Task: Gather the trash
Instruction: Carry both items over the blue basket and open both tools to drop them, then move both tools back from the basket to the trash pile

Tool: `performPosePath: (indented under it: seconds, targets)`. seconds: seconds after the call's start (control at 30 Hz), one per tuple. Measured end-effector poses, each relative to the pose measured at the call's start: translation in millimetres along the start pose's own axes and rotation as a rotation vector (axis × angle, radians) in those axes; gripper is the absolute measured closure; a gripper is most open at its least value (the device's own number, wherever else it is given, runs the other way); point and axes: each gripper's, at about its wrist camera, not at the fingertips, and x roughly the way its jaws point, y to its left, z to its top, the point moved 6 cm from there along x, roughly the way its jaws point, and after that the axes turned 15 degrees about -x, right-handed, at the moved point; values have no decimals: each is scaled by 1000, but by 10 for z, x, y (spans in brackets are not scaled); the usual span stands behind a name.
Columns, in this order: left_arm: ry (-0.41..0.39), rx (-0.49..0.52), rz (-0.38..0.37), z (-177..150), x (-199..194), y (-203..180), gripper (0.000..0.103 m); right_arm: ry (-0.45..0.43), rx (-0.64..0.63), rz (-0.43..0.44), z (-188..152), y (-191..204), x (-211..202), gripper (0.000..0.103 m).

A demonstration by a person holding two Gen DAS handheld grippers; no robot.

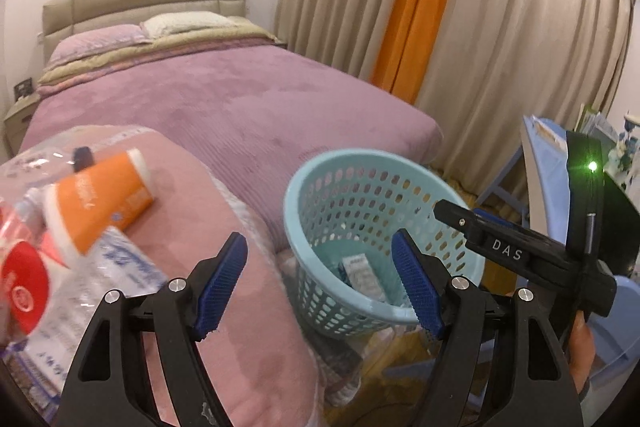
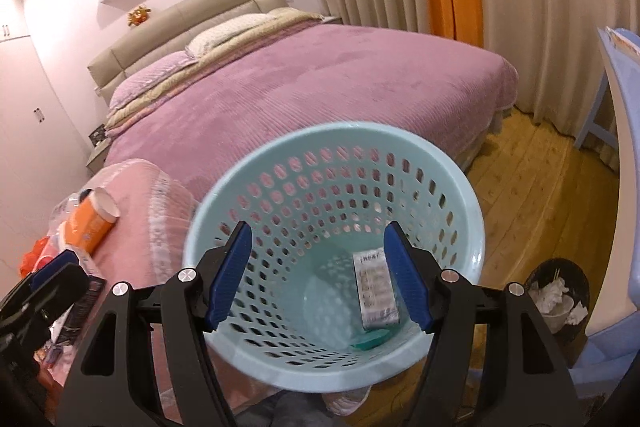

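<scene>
We hold the left gripper (image 1: pixel 320 283) and right gripper (image 2: pixel 316 275) with jaws wide apart, gripping nothing. The basket (image 2: pixel 224 211) contains a packet (image 2: pixel 376 291) at 4 o'clock. An orange tube (image 1: pixel 100 199) lies at 9 o'clock from the basket.

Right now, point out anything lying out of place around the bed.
A heap of packaging sits on the pink folded quilt: an orange tube with a white cap, a red-lidded container and clear plastic wrappers, outside the pale blue perforated basket.
</scene>
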Motion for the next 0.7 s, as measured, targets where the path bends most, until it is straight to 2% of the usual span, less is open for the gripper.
performPosePath:
  seconds: [0.17,0.37,0.57,0.7]
  targets:
    - [-60,-18,-7,90,-356,101,30,-56,-43,29,127,269,-232,38]
    - [-139,-60,24,178,-831,376,28,-124,-123,87,278,715,-495,38]
    - [-220,-114,146,173,-1329,903,27,-170,-223,173,367,1280,-665,38]
    - [-255,-132,264,42,-1639,1330,25,-178,-296,232,353,1680,-666,38]
